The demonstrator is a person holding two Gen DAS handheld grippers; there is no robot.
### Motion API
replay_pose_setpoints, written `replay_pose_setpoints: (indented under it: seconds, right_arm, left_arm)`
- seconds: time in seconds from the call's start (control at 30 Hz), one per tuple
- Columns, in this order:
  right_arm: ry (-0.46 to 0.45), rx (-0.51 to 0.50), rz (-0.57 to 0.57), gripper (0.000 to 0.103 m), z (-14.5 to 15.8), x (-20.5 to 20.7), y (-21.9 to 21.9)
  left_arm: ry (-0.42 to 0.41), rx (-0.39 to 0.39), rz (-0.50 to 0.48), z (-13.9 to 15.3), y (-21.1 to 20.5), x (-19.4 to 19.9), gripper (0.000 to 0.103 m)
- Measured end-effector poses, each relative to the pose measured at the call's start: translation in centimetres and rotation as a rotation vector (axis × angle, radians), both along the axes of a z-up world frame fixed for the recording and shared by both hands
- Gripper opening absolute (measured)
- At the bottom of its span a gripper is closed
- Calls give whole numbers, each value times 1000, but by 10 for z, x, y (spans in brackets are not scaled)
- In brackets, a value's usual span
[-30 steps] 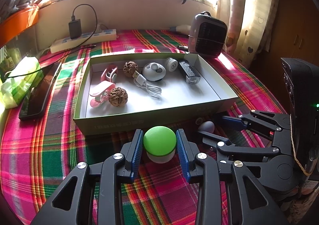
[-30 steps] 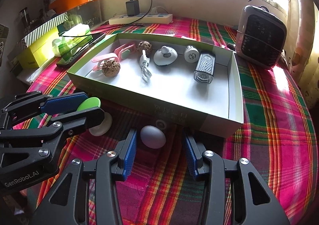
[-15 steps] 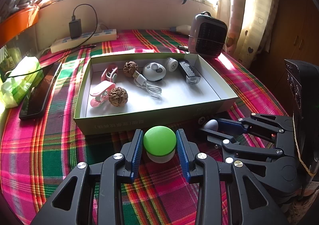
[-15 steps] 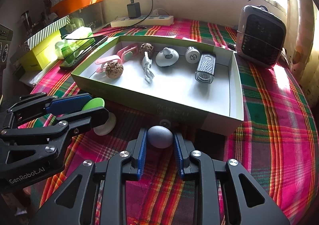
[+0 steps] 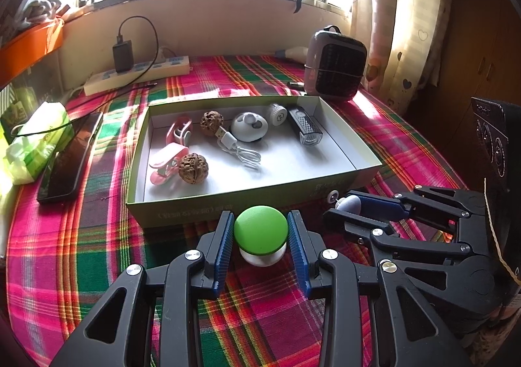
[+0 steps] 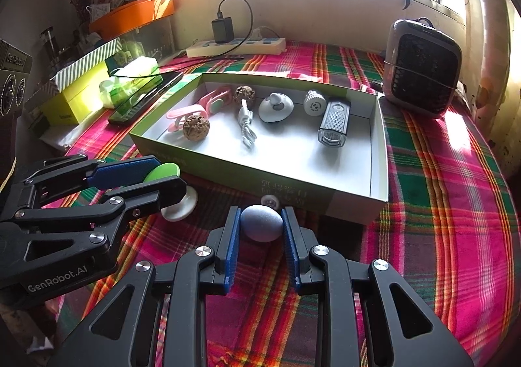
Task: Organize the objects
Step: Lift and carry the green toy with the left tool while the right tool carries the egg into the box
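Two small things waiting on the plaid cloth (image 5: 65,253), just before the front wall of the green box (image 5: 182,210). Green-capped mushroom piece (image 5: 260,230) between the blue pads of the left gripper (image 5: 260,237), pads pressed on both sides of the cap; probably light, hard and smooth plastic, so likely to slip if pinched high on the round top, better taken at the widest line of the cap, as now. Grey-blue egg shape (image 6: 262,224) clamped in the right gripper (image 6: 262,230), jaws narrow on its flanks; smooth and rounded, apt to squirt out forward, perhaps hollow, so a moderate squeeze at the middle seems wise. Small white wheel-like piece (image 6: 270,201) lying just behind the egg, against the box wall. Inside the box: two walnuts, pink clips, white cable, white round gadget, small lamp, with free floor toward the near side. Box wall to be cleared before going in, both grippers close together. Heater (image 6: 423,71), power strip and phone well apart.
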State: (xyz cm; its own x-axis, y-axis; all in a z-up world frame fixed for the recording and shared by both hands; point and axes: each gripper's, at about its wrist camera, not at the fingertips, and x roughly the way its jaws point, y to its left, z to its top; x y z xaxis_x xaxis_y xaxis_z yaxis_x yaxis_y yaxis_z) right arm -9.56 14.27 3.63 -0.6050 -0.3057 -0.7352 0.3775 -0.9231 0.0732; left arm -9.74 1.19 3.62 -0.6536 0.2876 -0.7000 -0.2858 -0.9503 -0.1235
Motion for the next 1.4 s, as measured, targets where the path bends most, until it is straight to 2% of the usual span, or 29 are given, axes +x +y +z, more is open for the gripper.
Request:
replay_pose_setpoints:
  seconds: [0.43, 1.1, 1.4]
  right_arm:
    - [43, -14, 7, 26, 18, -1, 0]
    - [64, -15, -1, 26, 28, -28, 1]
    - [53, -22, -11, 26, 27, -47, 1]
  left_arm:
    - [39, -2, 13, 19, -3, -7, 32]
    - [62, 7, -4, 28, 0, -28, 32]
    - [68, -5, 18, 28, -4, -44, 32]
